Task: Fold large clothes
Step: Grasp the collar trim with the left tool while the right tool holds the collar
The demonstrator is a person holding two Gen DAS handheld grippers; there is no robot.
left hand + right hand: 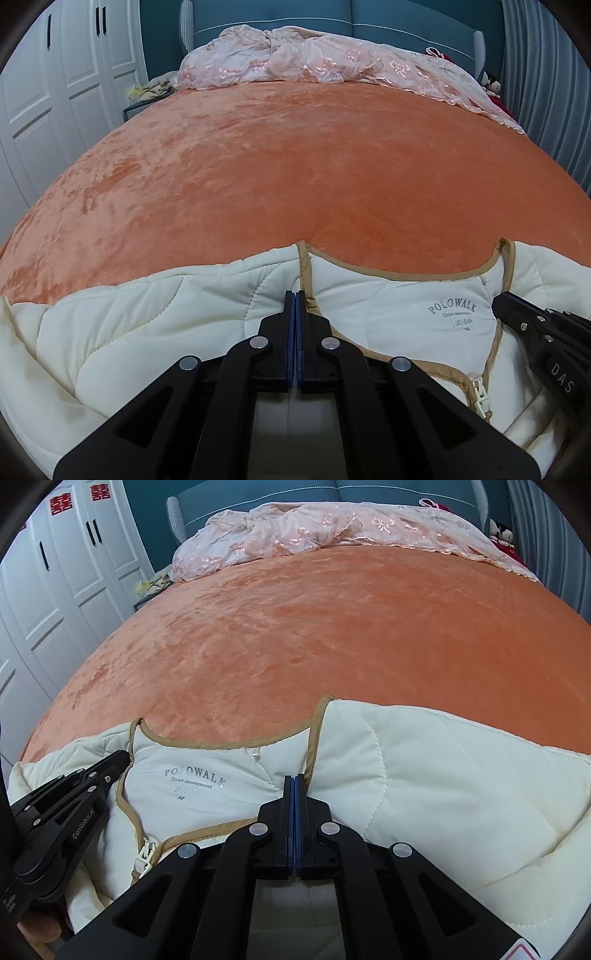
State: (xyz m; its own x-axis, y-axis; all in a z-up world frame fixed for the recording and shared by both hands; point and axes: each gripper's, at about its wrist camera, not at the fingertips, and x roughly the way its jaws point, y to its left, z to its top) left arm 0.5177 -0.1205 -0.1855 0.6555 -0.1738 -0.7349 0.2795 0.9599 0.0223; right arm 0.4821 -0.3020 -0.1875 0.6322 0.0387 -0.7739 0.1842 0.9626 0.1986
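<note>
A cream quilted jacket (399, 317) (tan-trimmed, lining label showing) lies at the near edge of an orange bed (295, 166). The left hand-held gripper (295, 295) is pinched together on the collar's left side; the right hand-held gripper (294, 780) is clamped on its right side.

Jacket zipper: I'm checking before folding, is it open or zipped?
Open. The cream jacket shows its inner POLOWALK label, and the zipper end hangs unjoined at one tan-trimmed edge.

both grippers are black, angular linkages with round silver rivets and blue pads (291, 339). the right gripper (496, 300) bears white "das" lettering; the left gripper (125, 756) reads "genrobot.ai".
</note>
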